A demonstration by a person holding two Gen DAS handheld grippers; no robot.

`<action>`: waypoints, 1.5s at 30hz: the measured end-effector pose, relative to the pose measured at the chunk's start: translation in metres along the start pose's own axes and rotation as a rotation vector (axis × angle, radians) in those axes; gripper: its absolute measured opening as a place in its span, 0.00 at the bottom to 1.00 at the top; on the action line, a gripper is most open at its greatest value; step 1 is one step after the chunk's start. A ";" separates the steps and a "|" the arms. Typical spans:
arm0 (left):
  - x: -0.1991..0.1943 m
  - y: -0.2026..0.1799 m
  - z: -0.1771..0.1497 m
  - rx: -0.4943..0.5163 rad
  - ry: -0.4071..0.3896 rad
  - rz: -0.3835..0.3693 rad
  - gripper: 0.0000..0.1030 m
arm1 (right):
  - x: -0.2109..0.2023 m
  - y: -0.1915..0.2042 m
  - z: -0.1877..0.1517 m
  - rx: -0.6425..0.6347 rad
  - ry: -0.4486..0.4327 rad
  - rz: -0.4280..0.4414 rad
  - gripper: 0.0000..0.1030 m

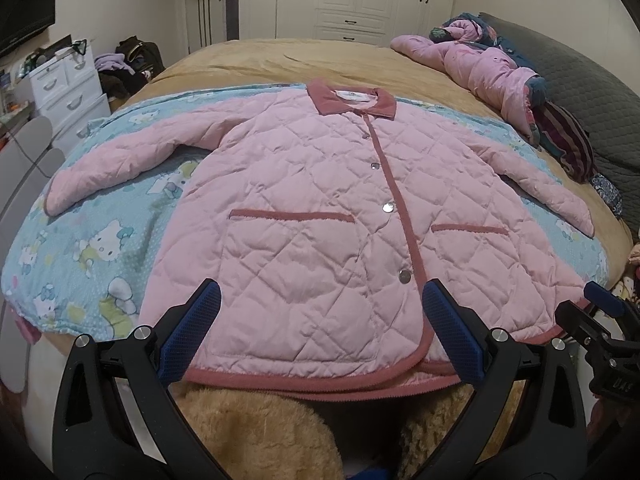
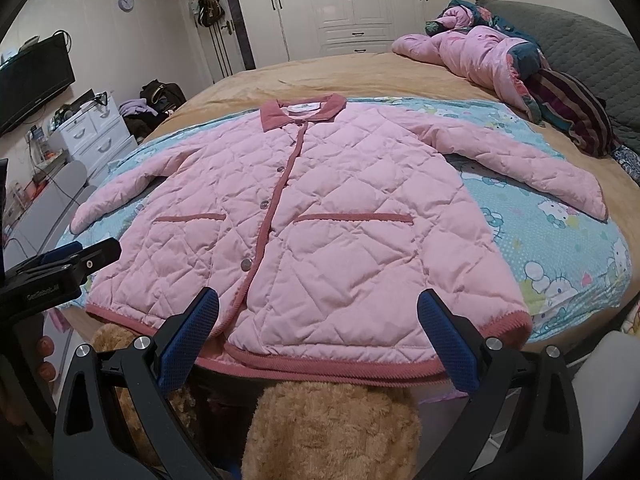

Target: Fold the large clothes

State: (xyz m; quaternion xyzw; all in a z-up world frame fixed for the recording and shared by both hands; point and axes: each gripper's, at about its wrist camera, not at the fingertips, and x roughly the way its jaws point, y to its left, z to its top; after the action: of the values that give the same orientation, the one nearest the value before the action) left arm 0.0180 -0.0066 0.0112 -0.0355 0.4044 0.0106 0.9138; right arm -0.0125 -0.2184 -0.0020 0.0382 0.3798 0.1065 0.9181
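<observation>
- One pink quilted jacket [image 1: 304, 208] fills the middle of both frames, spread face up and buttoned on a blue cartoon-print sheet [image 1: 100, 240], collar toward the top of the frame, hem toward the bottom.
- We judge it light, soft and puffy: the padding should bend in thick rolls rather than crisp creases, and the smooth shell may slip under a shallow pinch.
- Both sleeves lie out to the sides; the left-frame sleeve [image 1: 120, 160] and the right-frame sleeve [image 2: 532, 168] look like the natural first folds.
- We would pinch the darker trim, at a cuff or at the hem [image 2: 320, 364], where the corded edge is firmer.
- Our left gripper [image 1: 320, 336] hangs over the hem with its fingers [image 1: 192, 336] spread wide, holding nothing.
- Our right gripper [image 2: 318, 336] is likewise wide open and empty, above the hem's right half.
- Beneath the sheet is the tan bed [image 1: 320, 60]; a fuzzy tan plush shape [image 2: 332, 432] sits at bottom centre, and a heap of other clothes [image 2: 500, 64] lies in the upper right.
</observation>
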 end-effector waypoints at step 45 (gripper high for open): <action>0.122 -0.029 0.184 -0.108 0.004 -0.016 0.92 | 0.092 -0.096 0.196 0.168 -0.114 -0.038 0.96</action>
State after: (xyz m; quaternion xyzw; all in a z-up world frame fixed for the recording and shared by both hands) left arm 0.2370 -0.0231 0.0456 -0.0881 0.4049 0.0250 0.9098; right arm 0.2048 -0.2890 0.0590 0.1137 0.3351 0.0545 0.9337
